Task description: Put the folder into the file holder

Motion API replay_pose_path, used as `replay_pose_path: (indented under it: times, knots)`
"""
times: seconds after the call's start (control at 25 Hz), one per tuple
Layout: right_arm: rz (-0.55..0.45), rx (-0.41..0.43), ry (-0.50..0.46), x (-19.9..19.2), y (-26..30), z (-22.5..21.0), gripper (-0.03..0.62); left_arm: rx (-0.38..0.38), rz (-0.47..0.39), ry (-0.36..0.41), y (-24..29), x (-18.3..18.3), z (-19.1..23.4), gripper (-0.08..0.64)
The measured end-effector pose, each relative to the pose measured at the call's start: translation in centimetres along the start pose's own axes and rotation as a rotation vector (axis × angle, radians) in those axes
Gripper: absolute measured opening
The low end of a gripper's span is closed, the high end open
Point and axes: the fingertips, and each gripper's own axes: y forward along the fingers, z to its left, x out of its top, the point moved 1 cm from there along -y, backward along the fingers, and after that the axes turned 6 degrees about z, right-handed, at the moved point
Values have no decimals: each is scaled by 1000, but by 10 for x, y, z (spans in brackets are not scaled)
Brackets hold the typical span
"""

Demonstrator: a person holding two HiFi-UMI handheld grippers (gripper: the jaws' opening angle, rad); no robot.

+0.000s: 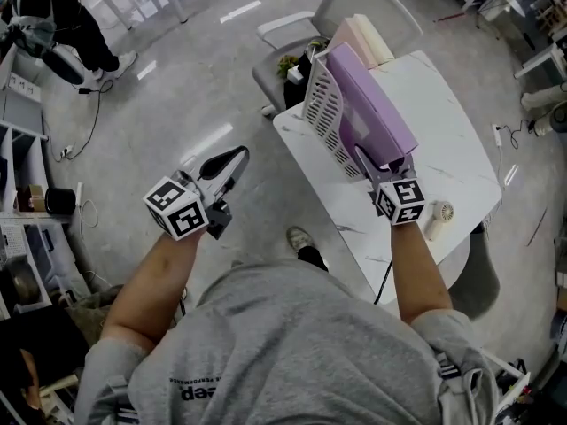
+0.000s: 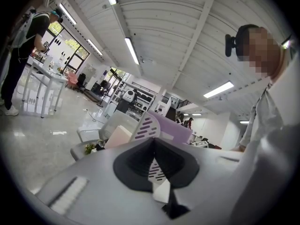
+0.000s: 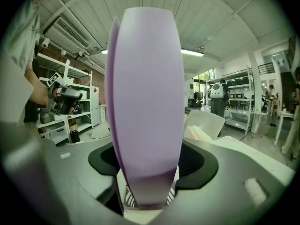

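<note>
A purple folder (image 1: 376,104) stands on edge in the white slotted file holder (image 1: 326,113) on the white table (image 1: 443,149). My right gripper (image 1: 368,162) is at the folder's near end. In the right gripper view the folder (image 3: 145,102) rises between the jaws, with thin gaps on both sides, so the gripper is open around it. My left gripper (image 1: 237,158) hangs over the floor left of the table, shut and empty. Its own view looks past its jaws at the holder (image 2: 146,125) and the folder (image 2: 171,128).
Beige files (image 1: 363,38) lean behind the holder at the table's far corner, near a small plant (image 1: 288,65) and a grey chair (image 1: 354,7). A small white device (image 1: 438,218) lies at the table's near edge. Another person (image 1: 62,16) stands at far left by shelving.
</note>
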Motion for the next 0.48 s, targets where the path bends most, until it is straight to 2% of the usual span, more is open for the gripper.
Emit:
replay_pose_path:
  times: [0.48]
  knots:
    - [63, -114, 48, -15, -54, 20, 298, -23, -30, 21, -55, -2, -13, 60]
